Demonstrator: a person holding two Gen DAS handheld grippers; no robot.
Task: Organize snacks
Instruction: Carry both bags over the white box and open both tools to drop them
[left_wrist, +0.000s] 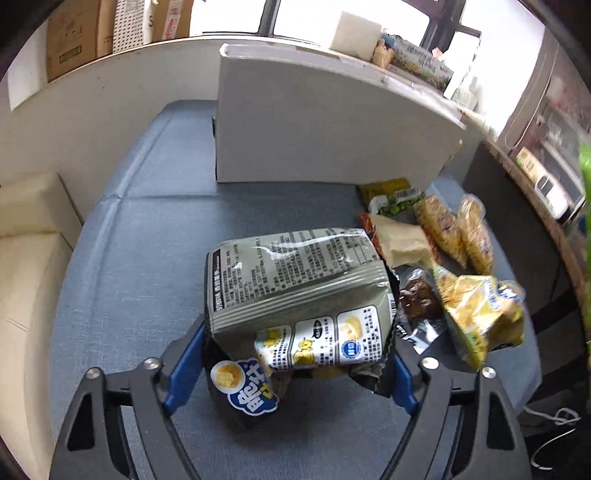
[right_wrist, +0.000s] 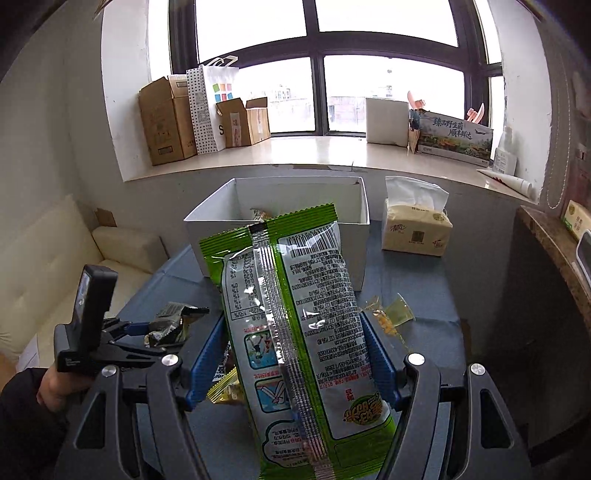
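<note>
Grey-green crinkly foil snack bag (left_wrist: 295, 280): on blue-grey table (left_wrist: 147, 258), 12 o'clock of left gripper (left_wrist: 291, 365). Jaws straddle its lower end; contact unclear. Light, puffy, slippery, crushable; pinch sealed edge. Right gripper (right_wrist: 291, 354) jaws hold green plastic snack bag (right_wrist: 295, 314); white open box (right_wrist: 207, 221) at 12 o'clock.

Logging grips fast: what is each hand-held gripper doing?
Left hand-held gripper: closed on grey-green foil snack bag.
Right hand-held gripper: closed on green plastic snack packet.

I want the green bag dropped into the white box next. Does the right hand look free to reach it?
Probably yes. The right tongs hold the green bag above the table, and the white box stands straight ahead, open-topped, with nothing between them. The tissue pack sits off to the side.
</note>
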